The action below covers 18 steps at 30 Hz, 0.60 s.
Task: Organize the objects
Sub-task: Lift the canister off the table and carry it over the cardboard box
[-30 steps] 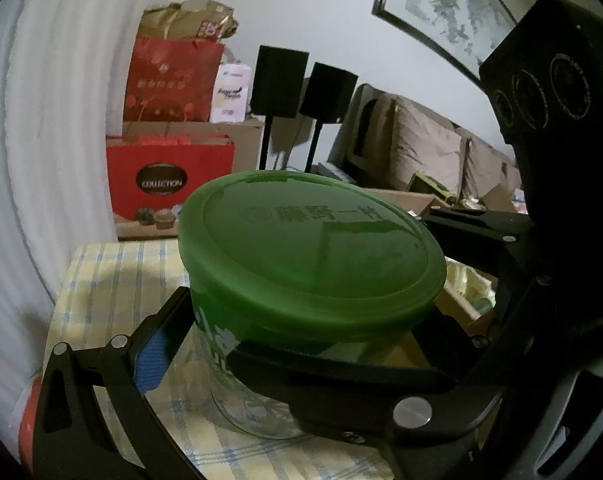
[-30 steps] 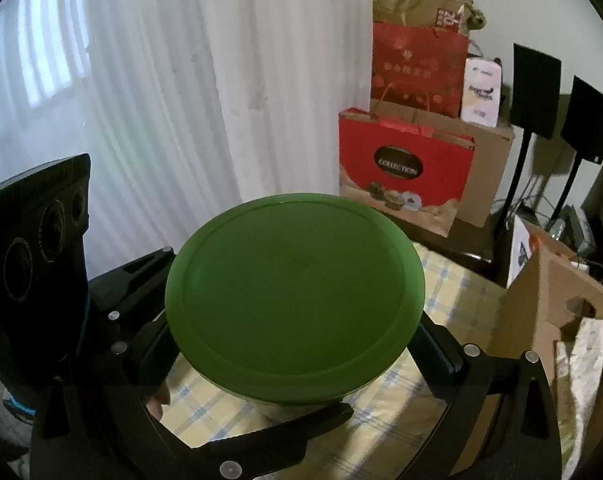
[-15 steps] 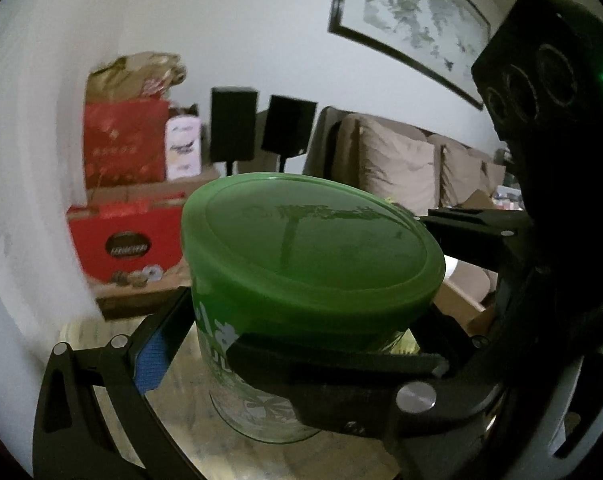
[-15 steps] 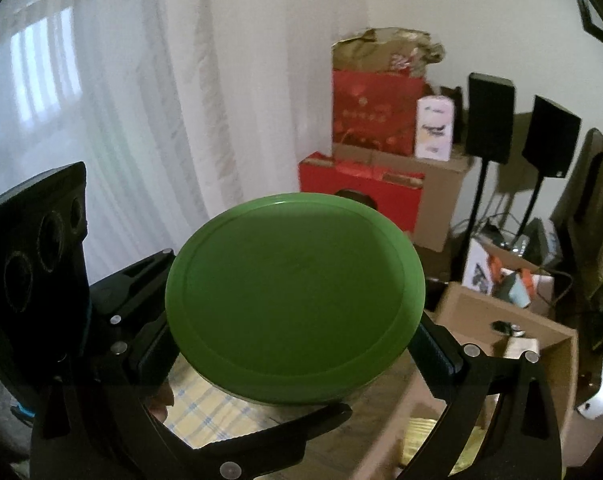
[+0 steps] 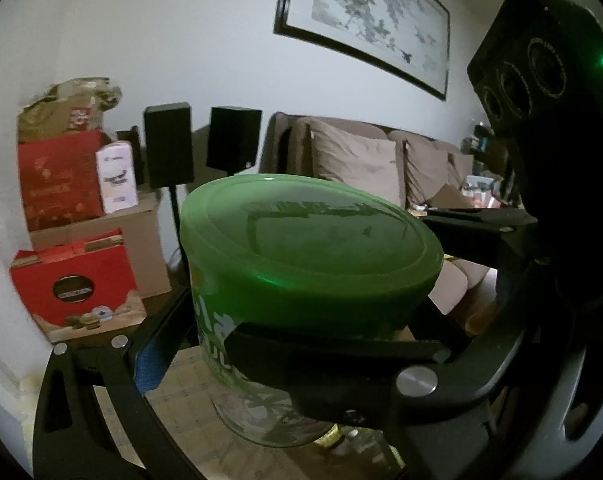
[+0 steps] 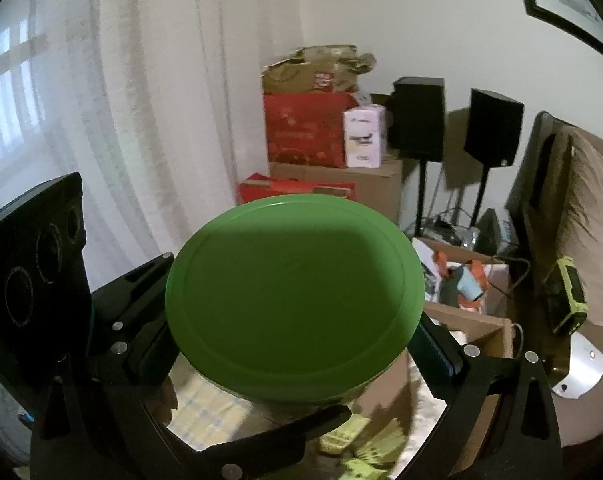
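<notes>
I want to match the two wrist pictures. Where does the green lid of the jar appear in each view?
Left wrist: the green lid fills the centre, seen from the side, on the jar.
Right wrist: the green lid sits centre, seen from above; the jar is hidden under it.
Shared landmark: the two black speakers on stands.

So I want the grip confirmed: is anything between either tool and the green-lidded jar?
Nothing visible. Both the left tool and the right tool close directly on the green-lidded jar, just under its lid.
</notes>
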Motion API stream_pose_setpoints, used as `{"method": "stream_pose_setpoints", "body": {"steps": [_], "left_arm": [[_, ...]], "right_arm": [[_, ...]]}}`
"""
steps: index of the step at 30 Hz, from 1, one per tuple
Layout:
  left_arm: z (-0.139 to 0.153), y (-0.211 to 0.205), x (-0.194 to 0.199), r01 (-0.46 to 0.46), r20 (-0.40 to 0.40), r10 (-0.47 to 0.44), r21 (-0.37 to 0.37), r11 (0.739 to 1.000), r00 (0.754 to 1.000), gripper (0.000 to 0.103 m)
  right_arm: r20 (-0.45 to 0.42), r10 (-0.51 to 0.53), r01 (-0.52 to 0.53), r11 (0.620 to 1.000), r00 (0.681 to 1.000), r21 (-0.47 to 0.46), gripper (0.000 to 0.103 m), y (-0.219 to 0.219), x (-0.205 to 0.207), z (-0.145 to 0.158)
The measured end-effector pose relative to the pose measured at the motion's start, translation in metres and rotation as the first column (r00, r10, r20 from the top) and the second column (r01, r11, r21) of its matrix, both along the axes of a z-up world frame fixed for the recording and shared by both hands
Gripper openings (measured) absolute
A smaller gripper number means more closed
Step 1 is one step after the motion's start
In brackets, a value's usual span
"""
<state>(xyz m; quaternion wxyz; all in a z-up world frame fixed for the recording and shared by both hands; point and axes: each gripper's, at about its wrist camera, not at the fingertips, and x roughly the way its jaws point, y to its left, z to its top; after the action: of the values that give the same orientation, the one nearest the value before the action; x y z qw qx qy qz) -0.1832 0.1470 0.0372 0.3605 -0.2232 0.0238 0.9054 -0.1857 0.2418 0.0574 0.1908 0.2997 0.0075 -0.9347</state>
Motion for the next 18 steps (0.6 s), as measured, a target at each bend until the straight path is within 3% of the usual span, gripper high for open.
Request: {"method": "stream_pose_setpoints", "body": {"steps": [8, 18], "left_arm": [[-0.024, 0.040, -0.030, 0.038, 0.057, -0.037, -0.021, 0.999, 0.998, 0.103], [-0.063, 0.074, -0.060, 0.062, 0.130, -0.047, -0.119, 0.991, 0.990, 0.102]], "right_arm": [[0.053, -0.048, 0.051, 0.998, 0.997, -0.046, 0.101, 0.042, -0.028, -0.026], [0.211, -0.061, 0.109, 0.968, 0.976, -0.224, 0.101, 0.090, -0.068, -0.074]]}}
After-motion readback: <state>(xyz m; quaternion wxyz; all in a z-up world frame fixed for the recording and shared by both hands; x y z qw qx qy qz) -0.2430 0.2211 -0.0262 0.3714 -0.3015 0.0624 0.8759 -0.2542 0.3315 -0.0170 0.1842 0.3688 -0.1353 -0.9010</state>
